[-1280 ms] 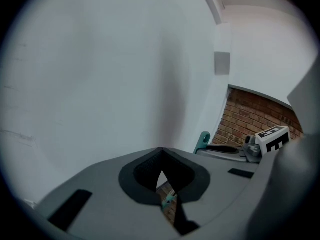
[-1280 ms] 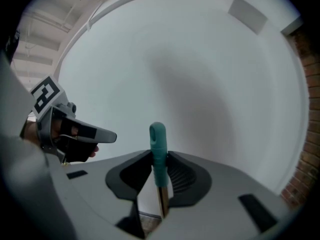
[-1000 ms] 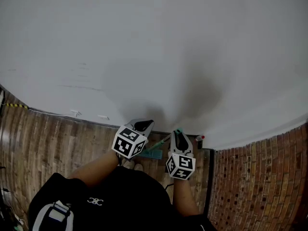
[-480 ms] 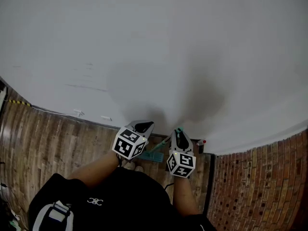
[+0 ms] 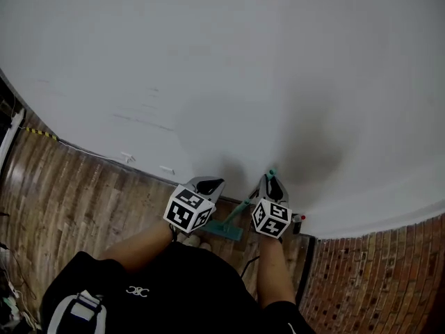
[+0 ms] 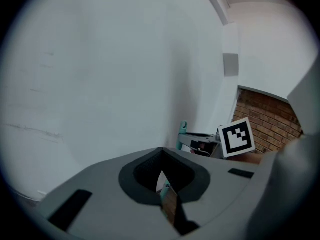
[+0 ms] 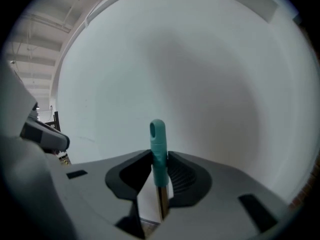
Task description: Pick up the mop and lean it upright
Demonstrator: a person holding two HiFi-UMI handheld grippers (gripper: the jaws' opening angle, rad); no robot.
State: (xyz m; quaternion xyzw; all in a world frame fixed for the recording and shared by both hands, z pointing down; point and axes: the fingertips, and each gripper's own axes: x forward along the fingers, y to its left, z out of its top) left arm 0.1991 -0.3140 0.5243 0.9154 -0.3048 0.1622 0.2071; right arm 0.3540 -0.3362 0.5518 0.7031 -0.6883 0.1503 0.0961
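Note:
The mop has a teal grip end (image 5: 272, 174) and a flat teal head (image 5: 224, 229) resting on the wooden floor by the wall. Its thin shaft rises steeply from the head to my right gripper (image 5: 273, 184), which is shut on the teal grip (image 7: 158, 139) just below its tip. In the right gripper view the grip stands upright between the pads of the right gripper (image 7: 159, 156), close to the white wall. My left gripper (image 5: 208, 184) hovers left of the shaft. The left gripper (image 6: 161, 154) has its jaws together and holds nothing. The left gripper view also catches the mop tip (image 6: 183, 129).
A white wall (image 5: 222, 68) fills the front, meeting a wooden plank floor (image 5: 76, 193). A brick wall (image 5: 375, 270) stands at the right, with a dark upright strip (image 5: 304, 263) at its edge. A small red-topped object (image 5: 300, 218) sits at the wall base. My shoes (image 5: 192, 241) are near the mop head.
My right gripper has carried the mop's grip end toward the wall and slightly right, so the shaft stands steeper. The left gripper has shifted only a little.

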